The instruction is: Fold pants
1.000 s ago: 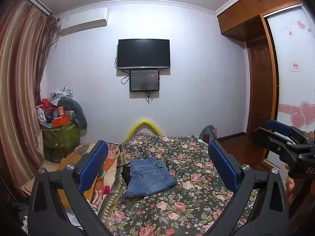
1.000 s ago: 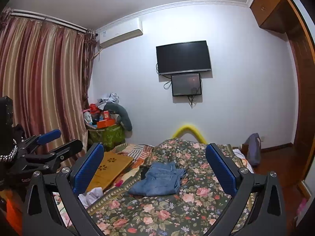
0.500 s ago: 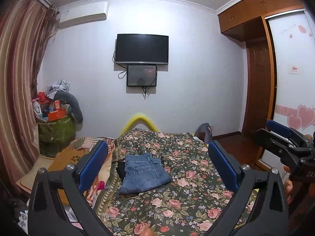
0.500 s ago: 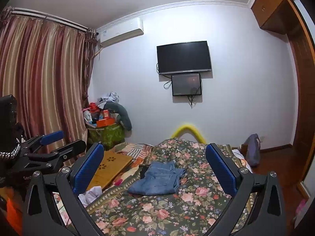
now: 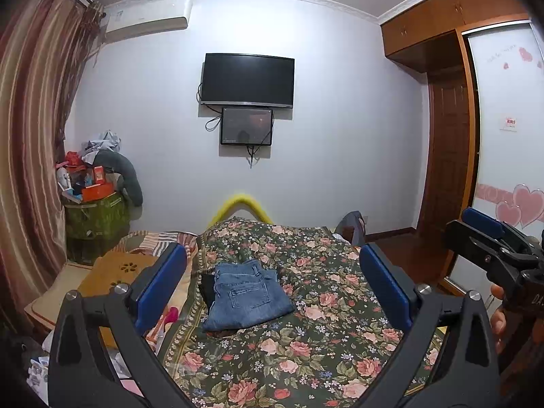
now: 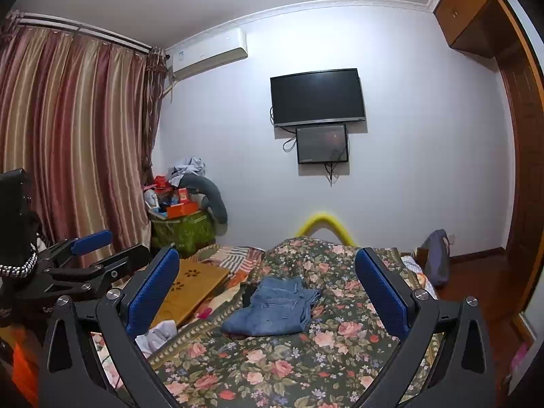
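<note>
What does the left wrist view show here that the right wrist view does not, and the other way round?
Only the left wrist view shows the sliding wardrobe door with pink heart stickers, the right tool seen from the side, and fingers of the hand holding it. Only the right wrist view shows the wide spread of striped curtain, the left tool from the side, and white cloth beside the bed. Both show the folded jeans on the floral bedspread, the wall television, and open tools holding nothing.

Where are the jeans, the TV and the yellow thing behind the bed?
jeans (image 5: 246, 297), left wrist view, on the back pocket.
TV (image 5: 247, 80), left wrist view, middle of the dark screen.
yellow thing (image 6: 323, 219), right wrist view, top of its arch.
</note>
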{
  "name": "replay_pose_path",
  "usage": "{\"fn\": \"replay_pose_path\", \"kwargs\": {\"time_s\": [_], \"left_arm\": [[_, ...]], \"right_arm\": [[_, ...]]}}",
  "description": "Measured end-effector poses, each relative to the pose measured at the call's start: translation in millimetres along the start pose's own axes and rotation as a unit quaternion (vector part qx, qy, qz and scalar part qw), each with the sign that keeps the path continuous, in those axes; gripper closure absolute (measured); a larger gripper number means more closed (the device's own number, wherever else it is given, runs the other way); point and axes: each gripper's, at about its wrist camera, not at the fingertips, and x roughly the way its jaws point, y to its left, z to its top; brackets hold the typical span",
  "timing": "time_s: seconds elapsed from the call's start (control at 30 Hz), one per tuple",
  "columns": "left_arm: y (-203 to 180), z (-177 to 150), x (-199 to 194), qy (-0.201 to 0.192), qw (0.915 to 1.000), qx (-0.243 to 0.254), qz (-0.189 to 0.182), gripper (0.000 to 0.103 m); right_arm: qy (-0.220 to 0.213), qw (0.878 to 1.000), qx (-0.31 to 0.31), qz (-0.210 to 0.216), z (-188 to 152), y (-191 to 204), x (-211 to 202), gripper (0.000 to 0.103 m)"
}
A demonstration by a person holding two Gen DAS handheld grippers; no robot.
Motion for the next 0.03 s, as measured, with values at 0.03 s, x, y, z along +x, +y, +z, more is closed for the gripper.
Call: {"fn": "replay_pose_path", "kwargs": {"time_s": [0.03], "left_arm": [[0.0, 0.0, 0.0, 0.001, 1.0000, 0.000, 0.000, 0.000]], "right_arm": [[0.001, 1.000, 0.000, 0.000, -0.1, -0.1, 0.6, 0.000]]}}
